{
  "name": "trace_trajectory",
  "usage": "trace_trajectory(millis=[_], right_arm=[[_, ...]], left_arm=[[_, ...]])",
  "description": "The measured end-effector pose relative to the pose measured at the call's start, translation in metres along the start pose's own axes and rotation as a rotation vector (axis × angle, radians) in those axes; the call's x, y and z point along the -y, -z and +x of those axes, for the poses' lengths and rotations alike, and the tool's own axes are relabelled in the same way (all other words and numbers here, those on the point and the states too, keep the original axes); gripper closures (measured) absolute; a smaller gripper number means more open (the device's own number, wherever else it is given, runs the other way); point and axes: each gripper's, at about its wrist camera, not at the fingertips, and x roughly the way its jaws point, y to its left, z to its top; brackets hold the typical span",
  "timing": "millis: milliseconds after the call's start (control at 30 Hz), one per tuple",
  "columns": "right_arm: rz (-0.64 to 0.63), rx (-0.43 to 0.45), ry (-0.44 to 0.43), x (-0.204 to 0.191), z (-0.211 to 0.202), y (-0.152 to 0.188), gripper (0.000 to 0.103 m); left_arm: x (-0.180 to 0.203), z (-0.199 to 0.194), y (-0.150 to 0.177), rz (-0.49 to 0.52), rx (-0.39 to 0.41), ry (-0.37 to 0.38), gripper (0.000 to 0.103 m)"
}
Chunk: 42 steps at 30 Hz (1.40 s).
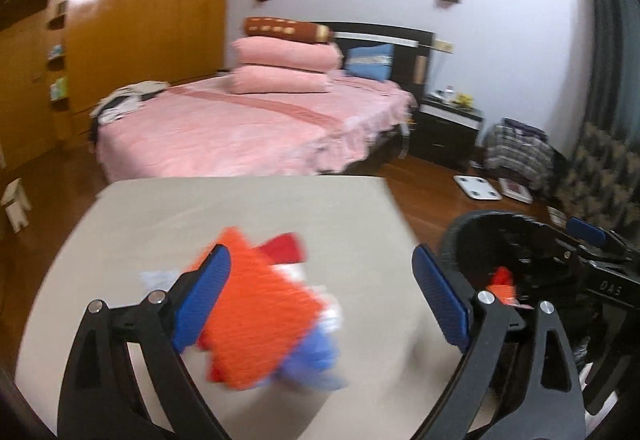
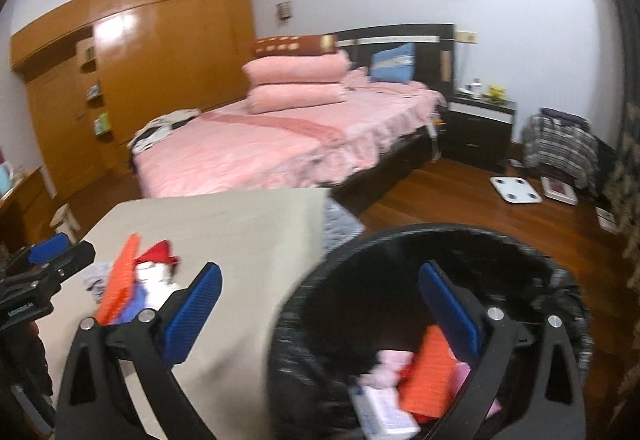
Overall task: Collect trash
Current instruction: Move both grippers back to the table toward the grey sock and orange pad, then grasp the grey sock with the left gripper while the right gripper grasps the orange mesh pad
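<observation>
Left wrist view: left gripper (image 1: 320, 304) released, jaws wide over the orange wrapper (image 1: 260, 316) at lower center on the table (image 1: 200, 208). Right gripper (image 2: 320, 316) released over the trash bin (image 2: 320, 304), lower right.

The desk (image 1: 168, 224) is plain beige. On it lies an orange packet (image 1: 256, 316) with fine lines, next to something red (image 1: 286, 248) and something blue (image 1: 312, 364). The left tongs (image 1: 320, 300) and right tongs (image 2: 320, 312) are black with blue pads. The bin (image 2: 400, 240) has a black bag; inside are orange, pink and white scraps (image 2: 424, 372). The bed (image 1: 224, 128) is pink, the wardrobe (image 1: 140, 20) orange-brown, the floor (image 2: 460, 208) reddish-brown wood.
</observation>
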Motion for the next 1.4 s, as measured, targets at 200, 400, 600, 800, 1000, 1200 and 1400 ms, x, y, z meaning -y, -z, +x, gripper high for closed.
trace_trajectory(millis=[200, 400, 600, 800, 1000, 1200, 1400], right_arm=[[-0.064, -0.016, -0.07, -0.058, 0.03, 0.01, 0.006], [-0.084, -0.033, -0.063, -0.092, 0.065, 0.025, 0.006], [-0.108, -0.065, -0.024, -0.11, 0.093, 0.035, 0.006], [-0.146, -0.08, -0.029, -0.118, 0.097, 0.041, 0.006], [-0.155, -0.081, -0.041, -0.122, 0.096, 0.041, 0.006], [-0.148, -0.054, -0.072, -0.129, 0.083, 0.032, 0.006], [-0.16, -0.02, -0.156, -0.15, 0.07, 0.02, 0.006]], left_arm=[[-0.059, -0.005, 0.015, -0.067, -0.017, -0.131, 0.014], [-0.102, 0.013, 0.037, -0.115, -0.071, -0.209, 0.022], [-0.13, 0.037, 0.045, -0.134, -0.134, -0.237, 0.031], [-0.141, 0.059, 0.046, -0.147, -0.182, -0.207, 0.037], [-0.143, 0.074, 0.049, -0.139, -0.236, -0.148, 0.063], [-0.151, 0.05, 0.046, -0.182, -0.162, -0.178, 0.064], [-0.15, 0.024, 0.045, -0.19, -0.116, -0.238, 0.064]])
